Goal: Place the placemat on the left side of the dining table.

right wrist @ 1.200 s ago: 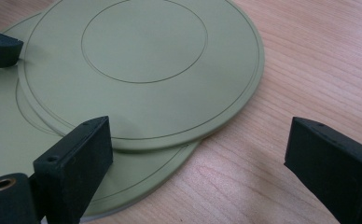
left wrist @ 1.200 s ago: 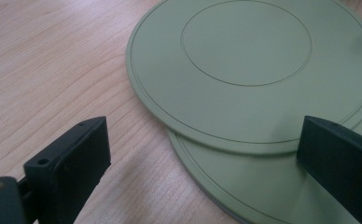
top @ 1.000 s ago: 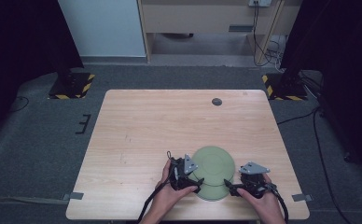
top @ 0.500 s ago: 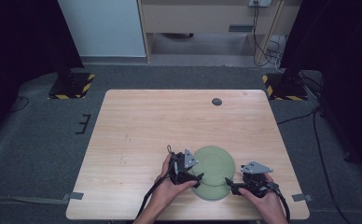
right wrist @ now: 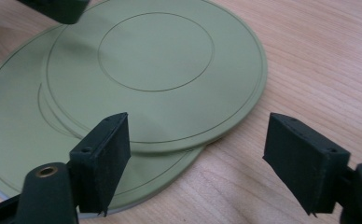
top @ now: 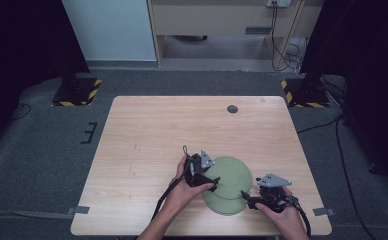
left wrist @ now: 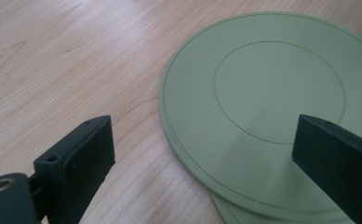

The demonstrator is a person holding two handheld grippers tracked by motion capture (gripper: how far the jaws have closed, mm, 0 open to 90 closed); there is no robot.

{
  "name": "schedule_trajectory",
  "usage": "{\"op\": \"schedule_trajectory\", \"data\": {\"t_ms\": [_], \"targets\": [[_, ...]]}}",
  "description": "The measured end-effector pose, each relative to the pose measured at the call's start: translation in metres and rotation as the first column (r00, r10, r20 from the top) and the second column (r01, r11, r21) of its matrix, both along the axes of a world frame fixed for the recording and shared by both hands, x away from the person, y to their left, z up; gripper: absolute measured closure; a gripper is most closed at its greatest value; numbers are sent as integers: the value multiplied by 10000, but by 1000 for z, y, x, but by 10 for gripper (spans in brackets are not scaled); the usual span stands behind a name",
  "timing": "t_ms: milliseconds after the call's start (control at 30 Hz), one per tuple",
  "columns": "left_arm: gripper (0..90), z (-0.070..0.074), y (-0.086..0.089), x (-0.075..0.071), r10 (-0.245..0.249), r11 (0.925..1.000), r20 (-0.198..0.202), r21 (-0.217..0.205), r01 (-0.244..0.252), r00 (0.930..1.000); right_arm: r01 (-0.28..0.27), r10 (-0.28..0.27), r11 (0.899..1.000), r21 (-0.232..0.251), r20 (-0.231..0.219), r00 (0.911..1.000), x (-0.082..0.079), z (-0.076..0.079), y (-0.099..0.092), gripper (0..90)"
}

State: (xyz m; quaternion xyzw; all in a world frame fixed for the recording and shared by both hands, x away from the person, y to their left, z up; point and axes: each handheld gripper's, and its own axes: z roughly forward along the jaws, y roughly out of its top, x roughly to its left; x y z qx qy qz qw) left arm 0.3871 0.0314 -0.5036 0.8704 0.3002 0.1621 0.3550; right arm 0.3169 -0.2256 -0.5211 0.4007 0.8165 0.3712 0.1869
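Our left gripper (top: pixel 208 183) gapes at the nine o'clock edge of two stacked green plates (top: pixel 228 184) near the table's (top: pixel 147 130) six o'clock edge, gripping nothing. They look stiff, light, slippery; we'd pinch the top plate's (right wrist: pixel 158 70) overhanging rim. Our right gripper (top: pixel 246 199), at four o'clock, has just been closing, half-open, empty. Nothing lies on them.

The table (top: pixel 147 130) is light wood with fine grain lines, smooth and a little shiny. On it, near the front edge, lie green plates. The top plate (left wrist: pixel 263 107) looks like smooth matt plastic with a soft sheen and thin ring lines pressed in. The lower plate (right wrist: pixel 16 135), under it, has the same dull green look. The left gripper (left wrist: pixel 207 168) and right gripper (right wrist: pixel 198 154) have black, matt pads that look rubbery. Around the table, the floor (top: pixel 42 150) is rough grey carpet.
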Motion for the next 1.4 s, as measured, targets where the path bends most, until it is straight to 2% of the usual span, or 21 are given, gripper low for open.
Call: {"op": "schedule_trajectory", "data": {"t_ms": [67,100,400,533,1067,1300,1400], "targets": [[54,-1,-1,3,40,10000,-88,-36,-41,10000,-132,132,9999,-26,0,9999,-1,0,1,271],[54,-3,-3,7,106,9999,-69,96,-106,9999,-197,197,9998,27,-17,9998,-1,0,2,300],[69,-9,-8,15,40,9997,-390,233,-31,9992,-447,447,9988,223,19,9990,-2,1,5,405],[70,-10,-8,17,151,9999,-585,-26,-153,9982,-658,655,9968,453,79,9978,-3,1,6,457],[72,-13,-12,18,41,10000,-776,23,-39,9970,-764,765,9960,460,-17,9971,-2,-1,10,453],[49,-15,-10,22,161,9997,-1130,-190,-183,9935,-811,812,9958,432,1,9967,-2,-1,10,443],[44,-17,-8,24,210,9990,-1441,-362,-264,9893,-829,830,9956,436,-2,9966,-2,-1,10,438]]}}
